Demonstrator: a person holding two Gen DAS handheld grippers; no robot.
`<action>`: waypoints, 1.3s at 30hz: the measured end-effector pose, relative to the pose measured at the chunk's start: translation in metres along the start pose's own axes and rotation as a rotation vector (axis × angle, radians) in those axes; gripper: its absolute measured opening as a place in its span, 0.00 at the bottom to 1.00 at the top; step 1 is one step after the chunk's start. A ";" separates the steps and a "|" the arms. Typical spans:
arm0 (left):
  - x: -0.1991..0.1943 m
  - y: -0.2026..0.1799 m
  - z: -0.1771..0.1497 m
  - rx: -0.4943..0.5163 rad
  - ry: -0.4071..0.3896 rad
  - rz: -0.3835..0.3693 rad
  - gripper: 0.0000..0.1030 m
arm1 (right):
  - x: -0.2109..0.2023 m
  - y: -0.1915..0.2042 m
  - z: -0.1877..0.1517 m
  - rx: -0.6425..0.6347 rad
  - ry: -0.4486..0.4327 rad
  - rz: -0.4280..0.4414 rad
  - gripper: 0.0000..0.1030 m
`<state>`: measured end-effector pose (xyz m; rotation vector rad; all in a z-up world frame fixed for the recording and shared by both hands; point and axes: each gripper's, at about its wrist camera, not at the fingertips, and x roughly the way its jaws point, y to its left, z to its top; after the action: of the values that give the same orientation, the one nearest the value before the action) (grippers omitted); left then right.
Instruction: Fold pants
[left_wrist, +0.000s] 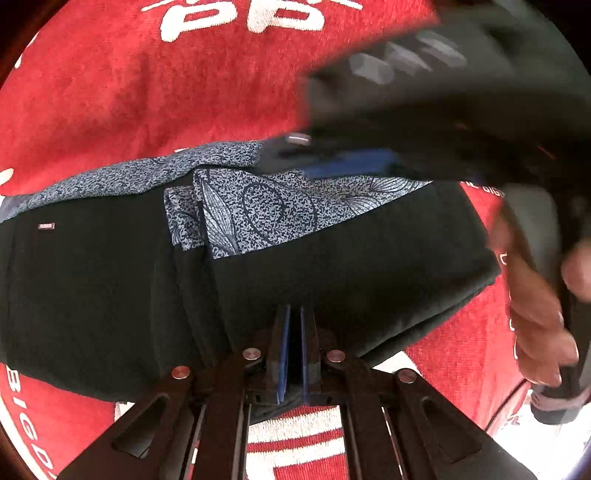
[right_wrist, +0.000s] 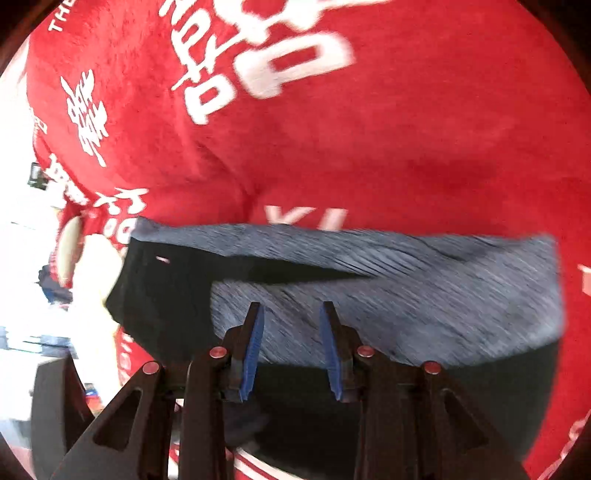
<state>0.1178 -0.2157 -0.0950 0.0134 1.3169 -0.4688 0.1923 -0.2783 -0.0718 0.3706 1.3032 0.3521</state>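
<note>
The pants (left_wrist: 332, 258), black with a blue-grey patterned lining, are seen lying folded on a red towel (left_wrist: 147, 92) with white lettering. The left gripper (left_wrist: 294, 314) is held closed at the 6 o'clock edge of the fold; whether cloth is pinched cannot be told. The right gripper (right_wrist: 291, 314) is held partly open above the lining, nothing between its fingers. A hand (left_wrist: 535, 314) is seen at 3 o'clock in the left view
</note>
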 end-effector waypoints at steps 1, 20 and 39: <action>0.000 0.002 0.000 -0.005 -0.004 -0.005 0.05 | 0.008 0.002 0.003 -0.001 0.022 0.024 0.34; -0.036 0.005 0.016 0.001 -0.053 0.087 0.93 | -0.074 -0.050 -0.034 0.032 -0.107 -0.397 0.41; 0.021 0.090 0.061 -0.328 0.099 0.034 0.78 | -0.057 -0.157 0.017 0.382 -0.052 -0.110 0.33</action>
<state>0.2080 -0.1572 -0.1215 -0.2154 1.4761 -0.2213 0.2022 -0.4448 -0.0902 0.6220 1.3328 -0.0032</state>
